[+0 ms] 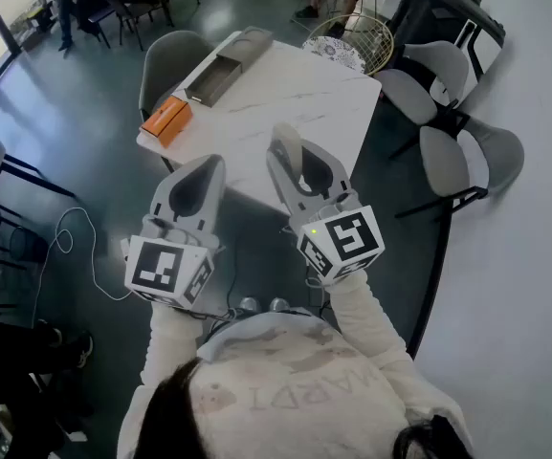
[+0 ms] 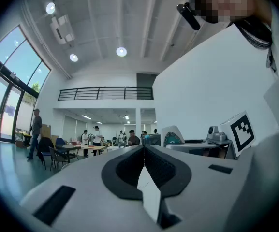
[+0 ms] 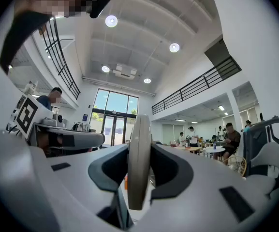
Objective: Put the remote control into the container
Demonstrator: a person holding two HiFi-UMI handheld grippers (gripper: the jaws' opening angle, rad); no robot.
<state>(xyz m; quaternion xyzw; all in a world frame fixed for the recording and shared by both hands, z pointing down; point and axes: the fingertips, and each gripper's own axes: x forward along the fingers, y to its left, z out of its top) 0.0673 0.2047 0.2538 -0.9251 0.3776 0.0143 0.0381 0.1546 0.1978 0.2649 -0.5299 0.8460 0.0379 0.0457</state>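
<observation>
Two tongs: right tongs (image 1: 301, 165) are pinching the remote control (image 1: 287, 144) across its flat faces, left tongs (image 1: 210, 165) sitting clenched, empty. We are judging it light, stiff, slick.

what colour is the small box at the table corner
The box is orange, best seen in the head view.

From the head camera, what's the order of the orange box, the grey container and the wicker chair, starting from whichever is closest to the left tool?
1. Orange box, on the near left corner of the table, just beyond the left tool.
2. Grey container, farther along the table's left edge.
3. Wicker chair, past the table's far end, to the right.
</observation>
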